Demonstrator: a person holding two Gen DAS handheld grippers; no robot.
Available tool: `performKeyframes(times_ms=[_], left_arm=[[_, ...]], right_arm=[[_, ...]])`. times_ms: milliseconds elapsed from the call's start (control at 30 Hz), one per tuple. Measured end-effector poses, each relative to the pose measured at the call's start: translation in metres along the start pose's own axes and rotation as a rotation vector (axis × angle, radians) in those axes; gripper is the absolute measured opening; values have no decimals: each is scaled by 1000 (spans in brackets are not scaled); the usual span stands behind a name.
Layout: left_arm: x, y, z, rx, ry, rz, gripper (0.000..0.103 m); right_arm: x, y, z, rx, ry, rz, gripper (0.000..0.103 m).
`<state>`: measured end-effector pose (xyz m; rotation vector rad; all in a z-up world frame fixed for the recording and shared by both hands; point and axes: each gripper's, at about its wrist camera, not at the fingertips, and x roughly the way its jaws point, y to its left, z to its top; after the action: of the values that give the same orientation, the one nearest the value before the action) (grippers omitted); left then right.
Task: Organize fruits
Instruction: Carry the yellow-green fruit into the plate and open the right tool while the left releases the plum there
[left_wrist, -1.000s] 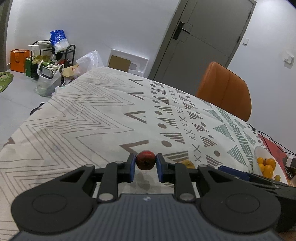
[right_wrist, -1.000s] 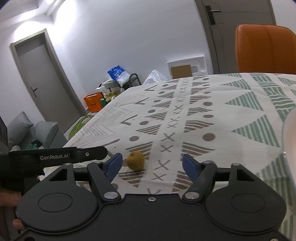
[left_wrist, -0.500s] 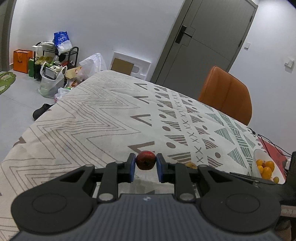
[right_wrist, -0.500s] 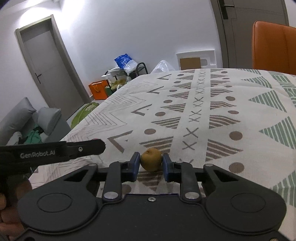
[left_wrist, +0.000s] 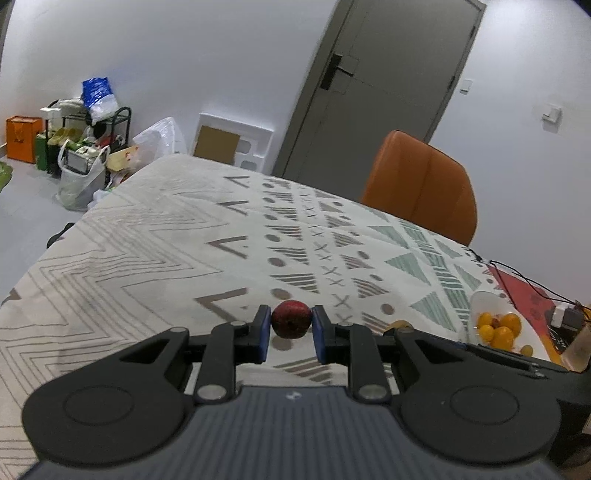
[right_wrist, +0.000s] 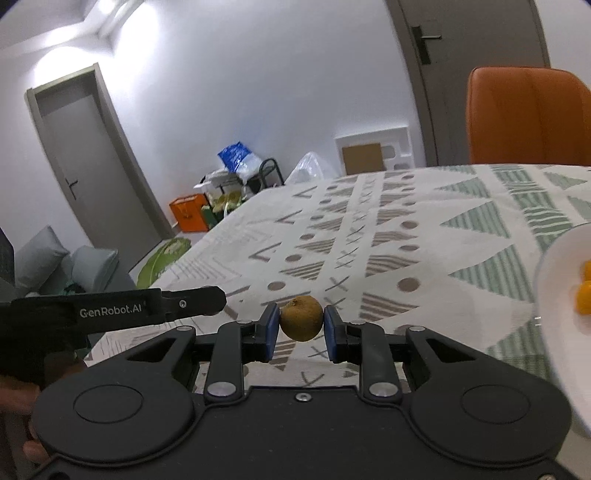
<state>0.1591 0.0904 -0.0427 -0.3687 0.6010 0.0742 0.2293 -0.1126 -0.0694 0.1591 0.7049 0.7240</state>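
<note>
My left gripper (left_wrist: 289, 325) clamps a dark red fruit (left_wrist: 291, 319) above the bench (left_wrist: 155, 236); my right gripper (right_wrist: 301, 326) clamps a brownish-yellow fruit (right_wrist: 301, 318) near the white bowl (right_wrist: 554, 295). Both look small, light, round — likely to roll, so I squeeze across the middle.

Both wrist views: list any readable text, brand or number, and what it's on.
"GenRobot.AI": white lettering on the side of the left gripper, seen in the right wrist view.
Orange box on the floor: a faint mark, too blurred to read.
Blue bag on the rack: any print too small to read.
Nothing readable on the right gripper, the fruits or the tablecloth.
</note>
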Motion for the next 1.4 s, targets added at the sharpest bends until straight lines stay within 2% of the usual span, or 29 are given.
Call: performKeyframes(times_ms=[733,1400], left_arm=[[-7,-85,-9,127,-8,-94,22],[-6,-149,-27,230,4,-150,22]], right_arm=[[-82,-54,-9,83,-127,-101,24],[-134,-101,-27,170,-199,-157,24]])
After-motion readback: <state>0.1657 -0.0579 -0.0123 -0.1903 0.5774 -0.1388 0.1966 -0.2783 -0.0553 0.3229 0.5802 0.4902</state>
